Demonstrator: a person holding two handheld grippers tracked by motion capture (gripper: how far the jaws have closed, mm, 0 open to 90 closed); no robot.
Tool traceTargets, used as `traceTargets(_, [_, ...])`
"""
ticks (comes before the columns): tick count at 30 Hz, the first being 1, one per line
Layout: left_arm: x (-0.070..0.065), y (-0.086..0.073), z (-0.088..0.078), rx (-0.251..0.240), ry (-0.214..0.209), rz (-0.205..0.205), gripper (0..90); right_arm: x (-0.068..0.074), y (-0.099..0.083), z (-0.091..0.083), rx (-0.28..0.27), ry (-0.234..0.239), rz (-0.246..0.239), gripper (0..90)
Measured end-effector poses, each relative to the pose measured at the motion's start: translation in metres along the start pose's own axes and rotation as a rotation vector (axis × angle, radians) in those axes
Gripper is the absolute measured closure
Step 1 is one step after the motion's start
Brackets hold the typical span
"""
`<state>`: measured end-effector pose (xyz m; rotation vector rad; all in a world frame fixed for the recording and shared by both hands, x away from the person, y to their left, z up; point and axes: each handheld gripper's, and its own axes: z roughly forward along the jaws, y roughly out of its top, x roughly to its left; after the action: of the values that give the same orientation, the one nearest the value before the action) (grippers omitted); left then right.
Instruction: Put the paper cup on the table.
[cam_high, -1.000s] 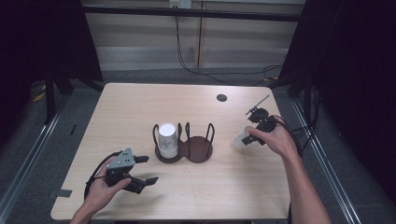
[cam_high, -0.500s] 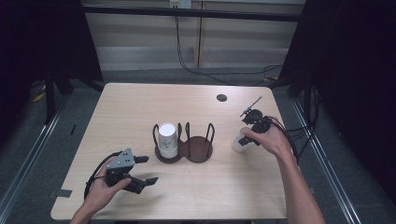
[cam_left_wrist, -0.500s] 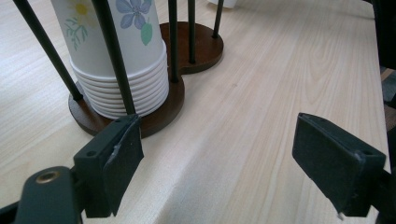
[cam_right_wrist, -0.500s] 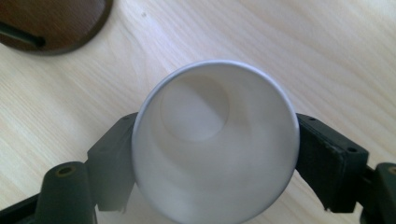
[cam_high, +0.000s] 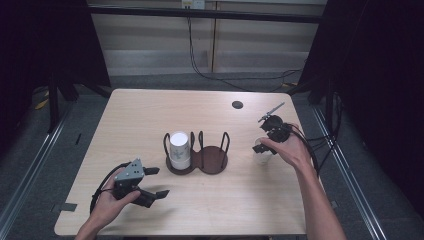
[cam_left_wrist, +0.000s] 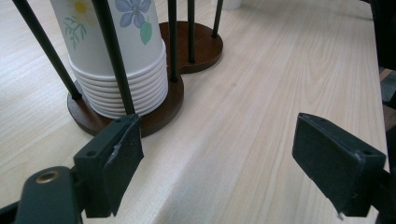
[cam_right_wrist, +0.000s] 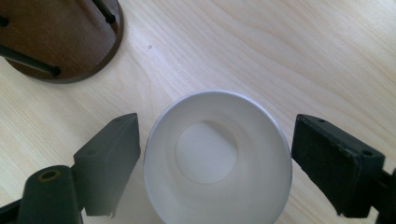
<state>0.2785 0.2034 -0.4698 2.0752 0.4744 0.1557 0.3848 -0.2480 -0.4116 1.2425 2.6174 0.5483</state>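
A single white paper cup (cam_high: 262, 156) stands upright on the table, right of the holder. My right gripper (cam_high: 262, 148) hangs over it. In the right gripper view the cup (cam_right_wrist: 217, 158) sits mouth-up between the pads (cam_right_wrist: 109, 158) with a small gap on each side. These jaws have just been opening, and my right gripper (cam_right_wrist: 215, 163) stands open. A stack of flower-printed cups (cam_high: 179, 150) fills the left ring of the dark wooden holder (cam_high: 212, 161). My left gripper (cam_high: 159, 181) rests open and empty near the front left, facing the stack (cam_left_wrist: 126, 60).
The holder's right ring (cam_left_wrist: 196, 46) has thin black upright rods and holds nothing. A round black cable hole (cam_high: 237, 104) sits at the table's far right. Black cables (cam_high: 320, 145) trail off the right edge.
The right gripper's jaws have spread apart off the white cup, which now stands on the table between them. The left hand has kept still.
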Motion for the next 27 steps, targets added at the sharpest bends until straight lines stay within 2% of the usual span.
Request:
traceTargets(4, [0.000,0.000,-0.001,-0.005,0.002,-0.005,16.0,0.001,0.000,0.000,-0.015,0.003,0.000,15.0])
traceTargets(7, [0.001,0.000,-0.001,-0.003,0.003,0.002,16.0,0.001,0.000,-0.002,-0.053,0.011,0.010,14.7])
traceTargets(9, [0.002,0.000,0.001,-0.013,-0.003,-0.012,16.0,0.001,0.000,-0.005,-0.083,0.021,0.025,14.3])
traceTargets(11, [0.002,0.000,0.001,-0.006,0.003,-0.006,16.0,0.001,0.000,-0.006,-0.090,0.024,0.030,14.6])
traceTargets(14, [0.003,-0.001,0.003,0.009,0.002,-0.004,16.0,0.001,-0.003,-0.010,-0.169,0.041,0.056,14.1])
traceTargets(15, [0.003,-0.002,0.003,0.009,0.005,-0.012,16.0,0.003,-0.005,-0.013,-0.215,0.032,0.068,13.8])
traceTargets(16, [0.003,-0.002,0.003,0.009,0.005,-0.012,16.0,0.003,-0.005,-0.013,-0.215,0.032,0.068,13.8])
traceTargets(17, [0.002,-0.002,0.003,0.004,0.006,-0.018,16.0,0.004,-0.008,-0.016,-0.266,0.022,0.077,13.9])
traceTargets(19, [0.002,-0.001,0.004,-0.020,-0.012,-0.046,16.0,0.005,-0.009,-0.017,-0.285,0.028,0.080,14.1])
traceTargets(20, [0.002,-0.001,0.004,-0.029,-0.017,-0.054,16.0,0.005,-0.011,-0.018,-0.299,0.017,0.081,14.4])
traceTargets(21, [0.001,0.001,0.003,-0.046,-0.027,-0.064,16.0,0.008,-0.013,-0.021,-0.311,-0.016,0.084,14.4])
traceTargets(22, [0.001,0.002,0.002,-0.049,-0.021,-0.062,16.0,0.010,-0.014,-0.023,-0.329,-0.024,0.085,14.4])
traceTargets(25, [0.002,0.002,0.001,-0.058,-0.020,-0.070,16.0,0.015,-0.018,-0.028,-0.399,-0.004,0.094,14.5])
traceTargets(26, [0.002,0.002,0.000,-0.063,-0.020,-0.073,16.0,0.015,-0.018,-0.028,-0.399,-0.004,0.094,14.5])
traceTargets(27, [0.002,0.002,-0.001,-0.070,-0.007,-0.078,16.0,0.020,-0.022,-0.030,-0.448,-0.038,0.093,14.2])
